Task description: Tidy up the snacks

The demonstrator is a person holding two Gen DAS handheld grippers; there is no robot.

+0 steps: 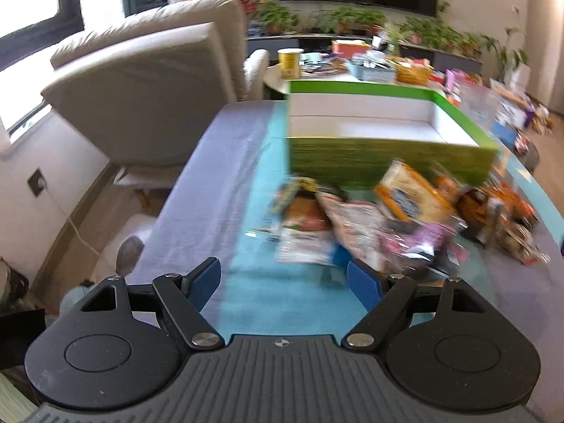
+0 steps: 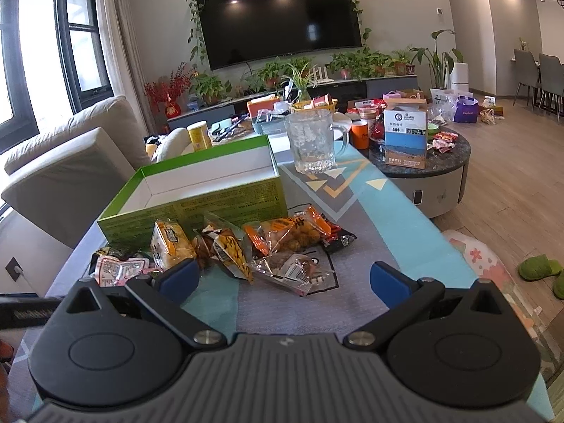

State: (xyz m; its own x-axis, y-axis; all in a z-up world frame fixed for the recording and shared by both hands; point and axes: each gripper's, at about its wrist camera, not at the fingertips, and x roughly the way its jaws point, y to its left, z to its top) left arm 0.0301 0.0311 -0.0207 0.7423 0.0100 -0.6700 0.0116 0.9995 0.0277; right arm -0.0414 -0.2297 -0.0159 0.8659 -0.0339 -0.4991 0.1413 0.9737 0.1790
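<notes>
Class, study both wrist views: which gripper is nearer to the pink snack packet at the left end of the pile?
Left, probably. The left gripper hangs open with the pink snack packet just past its right fingertip. The right gripper has it outside its left finger, off to the side.

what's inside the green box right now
The green box is open, and what shows of its white interior holds no snacks. Its near wall hides the front strip of the floor in both views. The snack packets lie outside on the table, against that wall.
</notes>
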